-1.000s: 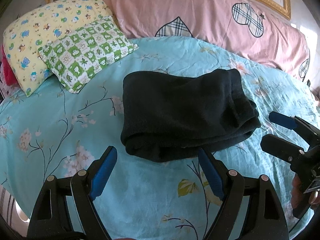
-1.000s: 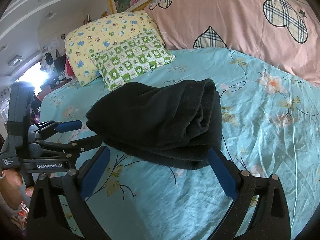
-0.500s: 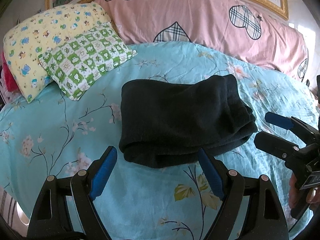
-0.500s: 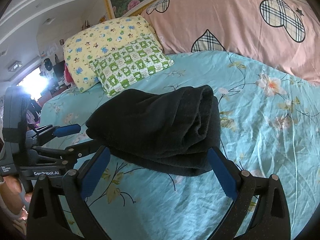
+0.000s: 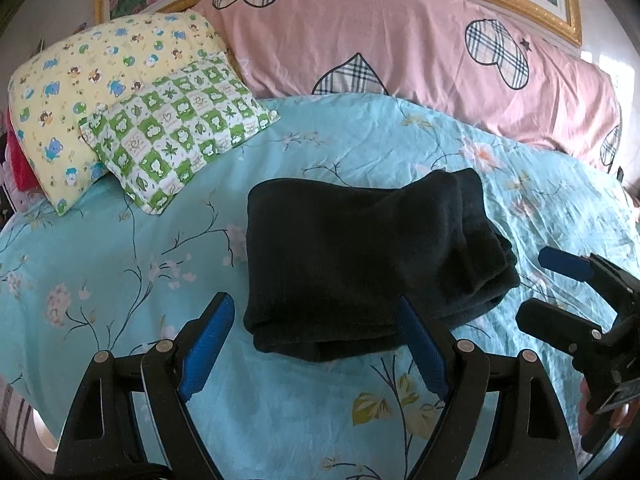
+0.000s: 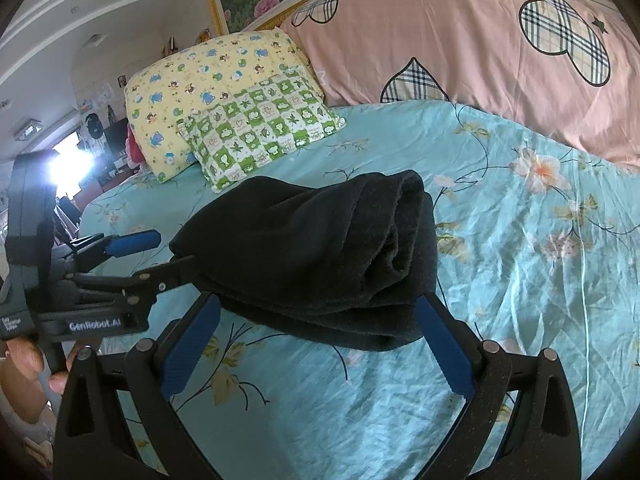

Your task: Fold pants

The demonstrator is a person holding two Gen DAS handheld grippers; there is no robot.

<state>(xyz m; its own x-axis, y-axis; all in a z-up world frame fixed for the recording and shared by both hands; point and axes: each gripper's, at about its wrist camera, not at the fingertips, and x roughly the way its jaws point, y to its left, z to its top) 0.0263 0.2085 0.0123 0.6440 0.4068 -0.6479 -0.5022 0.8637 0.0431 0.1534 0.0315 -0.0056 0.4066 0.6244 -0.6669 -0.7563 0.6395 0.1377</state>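
The black pants (image 5: 360,264) lie folded into a thick bundle on the turquoise floral bedsheet (image 5: 120,248); they also show in the right wrist view (image 6: 320,252). My left gripper (image 5: 316,344) is open and empty, just short of the bundle's near edge. It also shows at the left of the right wrist view (image 6: 152,256), open. My right gripper (image 6: 316,340) is open and empty at the bundle's near right side. It also shows at the right of the left wrist view (image 5: 548,288), open, beside the bundle.
A green-checked pillow (image 5: 176,132) and a yellow cartoon pillow (image 5: 80,92) lie at the back left. A pink quilt with plaid hearts (image 5: 400,40) runs along the headboard. The sheet (image 6: 540,280) spreads to the right of the pants.
Both grippers have drawn slightly back and up from the folded pants, staying open. The pants have not moved.
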